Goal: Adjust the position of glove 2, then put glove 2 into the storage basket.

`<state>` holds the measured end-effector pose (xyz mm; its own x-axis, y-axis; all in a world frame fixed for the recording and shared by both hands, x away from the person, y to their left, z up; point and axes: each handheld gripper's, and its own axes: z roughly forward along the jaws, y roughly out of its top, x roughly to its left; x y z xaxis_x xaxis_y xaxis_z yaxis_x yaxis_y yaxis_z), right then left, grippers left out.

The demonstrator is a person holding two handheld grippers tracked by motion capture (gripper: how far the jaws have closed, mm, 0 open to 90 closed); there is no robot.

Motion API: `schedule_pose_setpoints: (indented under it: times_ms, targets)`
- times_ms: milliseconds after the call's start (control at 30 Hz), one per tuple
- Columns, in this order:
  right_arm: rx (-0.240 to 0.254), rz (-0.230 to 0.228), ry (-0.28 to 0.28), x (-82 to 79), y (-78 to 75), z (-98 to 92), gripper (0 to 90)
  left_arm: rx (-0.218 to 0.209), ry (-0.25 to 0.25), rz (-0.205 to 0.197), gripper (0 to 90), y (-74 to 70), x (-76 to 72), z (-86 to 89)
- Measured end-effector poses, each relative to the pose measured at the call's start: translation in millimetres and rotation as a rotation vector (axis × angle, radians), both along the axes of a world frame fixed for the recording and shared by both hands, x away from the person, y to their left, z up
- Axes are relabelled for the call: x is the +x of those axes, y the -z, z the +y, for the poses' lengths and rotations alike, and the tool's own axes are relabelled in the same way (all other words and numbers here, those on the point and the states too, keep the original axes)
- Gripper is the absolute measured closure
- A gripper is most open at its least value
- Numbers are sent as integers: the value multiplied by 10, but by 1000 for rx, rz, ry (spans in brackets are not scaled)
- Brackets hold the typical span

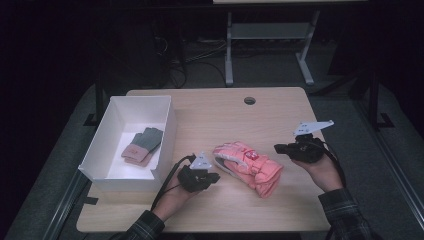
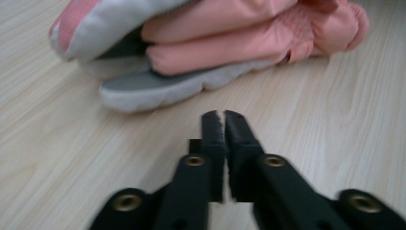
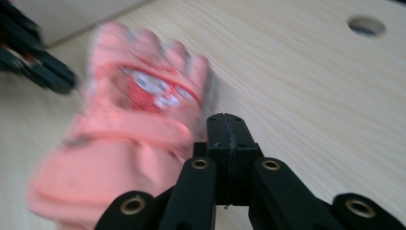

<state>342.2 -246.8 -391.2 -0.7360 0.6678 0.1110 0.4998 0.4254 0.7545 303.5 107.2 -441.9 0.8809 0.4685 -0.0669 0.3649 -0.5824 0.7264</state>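
Pink padded gloves (image 1: 248,167) are seen stacked as a pair on the wooden table (image 1: 280,210), between the two tongs. From the left gripper (image 1: 216,176), the fingertip end of the pair lies just beyond the jaw tips, a little ahead and to the left in the left gripper view (image 2: 230,43); nothing is touched. From the right gripper (image 1: 276,148), the pair lies near, ahead and toward the person, with a bare strip of table between. The long axis of the pair runs slantwise, fingertips toward the left gripper and cuffs toward the person's side below the right gripper. The left gripper is judged the nearer of the two, so the next reach is likely to turn on that short gap at the fingertips.

Both tongs are closed on nothing: the left jaws meet tip to tip, and the right jaws are pressed flat together.

By count: two pink gloves, stacked; two grippers; one white box (image 1: 165,102), beyond the left gripper and to its outer side; inside it, a folded grey-and-pink knit pair (image 1: 142,146).
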Motion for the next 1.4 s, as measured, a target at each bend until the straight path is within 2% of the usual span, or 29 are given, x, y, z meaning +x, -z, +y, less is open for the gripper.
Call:
schedule_pose_setpoints:
  times_ms: [67, 200, 300, 333, 467, 500, 533, 600, 700, 733, 800, 900, 1100, 1200, 1300, 1333, 1400]
  targets:
    - [-12, 26, 23, 31, 100, -100, 900, -22, 5, 23, 895, 3, 15, -84]
    - [-13, 58, 33, 75, 319, -211, 899, -15, 16, 22, 895, 48, 32, -249]
    - [-36, 84, 3, 84, 464, -174, 899, -5, 11, 22, 894, 71, 80, -332]
    - [-40, 102, -5, 78, 497, -145, 900, -6, 8, 20, 894, 78, 102, -358]
    - [-53, 118, -60, 46, 580, -58, 899, 11, 3, 19, 894, 90, 196, -416]
    - [-56, 127, -71, 31, 588, -34, 900, 2, -7, 19, 894, 94, 210, -424]
    - [-50, 136, -82, 14, 595, -12, 900, 15, -6, 13, 894, 87, 235, -416]
    - [-44, 150, -107, -19, 611, 21, 900, 11, -20, 16, 893, 88, 278, -402]
    - [-45, 155, -142, -88, 634, 82, 900, 0, -29, 27, 892, 100, 350, -380]
    - [-40, 157, -149, -114, 636, 107, 900, 6, -25, 28, 892, 99, 374, -368]
    - [-24, 159, -174, -167, 641, 160, 900, -8, -35, 32, 892, 106, 409, -358]
    - [-29, 164, -209, -256, 648, 267, 900, 8, -27, 41, 895, 104, 459, -329]
    - [-14, 175, -285, -444, 678, 526, 900, -17, -24, 59, 895, 106, 514, -297]
    - [-18, 177, -316, -525, 685, 649, 900, -9, -6, 61, 896, 106, 524, -288]
    - [-47, 146, -312, -553, 632, 656, 900, -25, -27, 63, 895, 97, 526, -283]
    - [-34, 135, -291, -547, 587, 616, 900, -10, -21, 58, 895, 84, 541, -260]
    - [-14, 105, -239, -507, 484, 504, 900, -11, -30, 66, 895, 60, 554, -232]
